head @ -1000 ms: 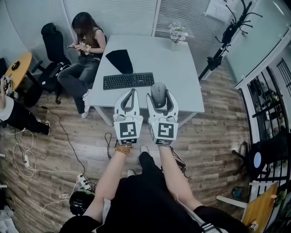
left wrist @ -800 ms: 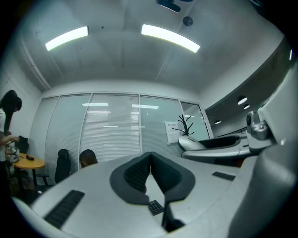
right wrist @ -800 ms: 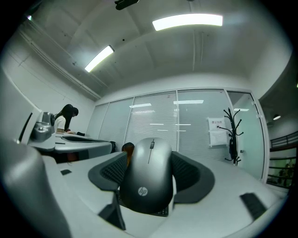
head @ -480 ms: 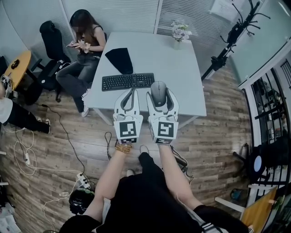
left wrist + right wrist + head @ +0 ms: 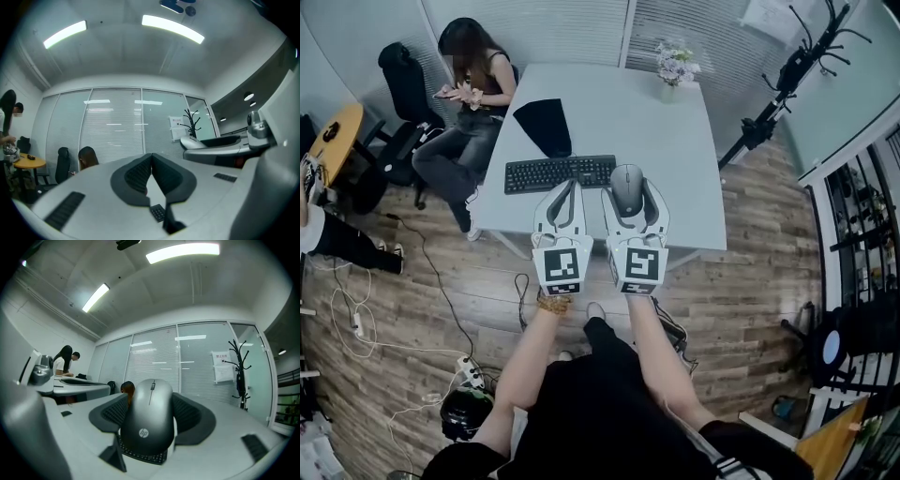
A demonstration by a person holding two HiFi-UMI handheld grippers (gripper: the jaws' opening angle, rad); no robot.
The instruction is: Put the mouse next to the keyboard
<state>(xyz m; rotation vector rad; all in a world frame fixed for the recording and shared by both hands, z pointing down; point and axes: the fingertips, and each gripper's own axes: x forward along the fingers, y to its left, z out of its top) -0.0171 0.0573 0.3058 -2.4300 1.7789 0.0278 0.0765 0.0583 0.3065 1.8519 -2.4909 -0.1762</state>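
A grey mouse [image 5: 626, 188] [image 5: 150, 420] is held between the jaws of my right gripper [image 5: 629, 190] [image 5: 151, 414], above the near edge of the white table [image 5: 628, 122]. The black keyboard [image 5: 560, 172] lies on the table just left of the mouse, and a strip of its keys [image 5: 140, 455] shows under the mouse in the right gripper view. My left gripper [image 5: 566, 192] [image 5: 151, 161] is shut with nothing in it, its tips over the keyboard's near edge.
A black cloth [image 5: 545, 124] lies behind the keyboard, and a small flower vase [image 5: 672, 67] stands at the table's far right. A seated person [image 5: 467, 103] is at the table's left side beside a black chair [image 5: 405, 77]. A coat stand [image 5: 787, 75] rises right of the table.
The table, keyboard and vase sit a little closer and more to the left in the head view. Both grippers keep their pose, the mouse still held.
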